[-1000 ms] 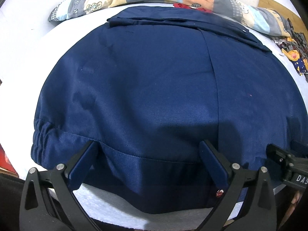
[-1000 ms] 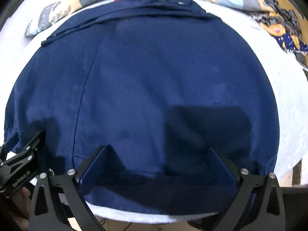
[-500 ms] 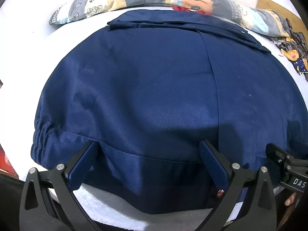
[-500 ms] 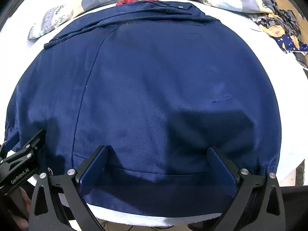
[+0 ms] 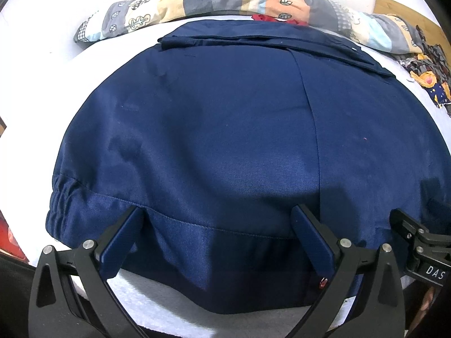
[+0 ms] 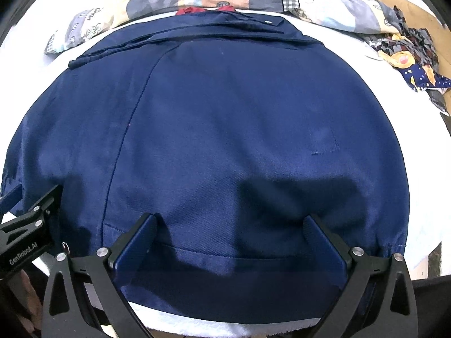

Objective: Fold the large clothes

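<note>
A large navy blue jacket (image 5: 225, 129) lies spread flat on a white surface, its hem band toward me and its collar at the far side. It also fills the right wrist view (image 6: 225, 129). My left gripper (image 5: 218, 219) is open and empty, its fingers wide apart just above the hem near the left side. My right gripper (image 6: 231, 225) is open and empty above the hem near the right side. The right gripper's body (image 5: 422, 250) shows at the left wrist view's right edge. The left gripper's body (image 6: 25, 239) shows at the right wrist view's left edge.
A rolled patchwork blanket (image 5: 225, 2) lies along the far side behind the collar, with a red cloth (image 5: 270, 18) peeking out. A dark patterned garment (image 6: 408, 56) lies at the far right on a wooden board (image 5: 406, 14). The white surface's (image 5: 146, 295) near edge is just below the hem.
Both grippers have pulled back and risen a little, so more of the jacket's far side and the blanket shows. The jaws stay open and the jacket has not moved.
</note>
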The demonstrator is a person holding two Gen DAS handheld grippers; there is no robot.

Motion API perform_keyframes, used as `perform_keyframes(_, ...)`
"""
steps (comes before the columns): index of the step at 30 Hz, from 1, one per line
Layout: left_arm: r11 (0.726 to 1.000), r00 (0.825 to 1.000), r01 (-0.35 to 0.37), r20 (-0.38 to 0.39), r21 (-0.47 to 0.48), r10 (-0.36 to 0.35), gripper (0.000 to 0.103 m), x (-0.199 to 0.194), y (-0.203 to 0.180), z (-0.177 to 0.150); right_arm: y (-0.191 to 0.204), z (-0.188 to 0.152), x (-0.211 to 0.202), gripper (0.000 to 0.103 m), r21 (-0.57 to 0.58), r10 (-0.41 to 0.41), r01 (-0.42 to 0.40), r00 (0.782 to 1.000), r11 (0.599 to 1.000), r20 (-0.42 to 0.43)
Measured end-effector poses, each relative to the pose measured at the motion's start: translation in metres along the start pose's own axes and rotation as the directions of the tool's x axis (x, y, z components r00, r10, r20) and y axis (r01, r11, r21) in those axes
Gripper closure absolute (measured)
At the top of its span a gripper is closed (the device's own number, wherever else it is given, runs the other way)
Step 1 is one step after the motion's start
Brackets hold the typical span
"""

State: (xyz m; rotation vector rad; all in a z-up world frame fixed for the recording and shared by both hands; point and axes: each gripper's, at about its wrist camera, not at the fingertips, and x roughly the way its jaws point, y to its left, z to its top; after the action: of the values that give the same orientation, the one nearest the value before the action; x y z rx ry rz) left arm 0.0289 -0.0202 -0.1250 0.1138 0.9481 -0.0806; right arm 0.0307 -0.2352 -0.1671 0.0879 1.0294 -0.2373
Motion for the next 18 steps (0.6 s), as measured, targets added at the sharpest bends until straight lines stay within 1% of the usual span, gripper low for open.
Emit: perform_keyframes(18, 1.000, 1.000, -0.008, 0.026, 0.009, 0.008, 0.000, -0.0005, -0.0015, -0.0010, -0.0015, -0.0001, -0.0013, 0.001, -0.029, 0.005, -0.005, 1.000, 1.000, 0.007)
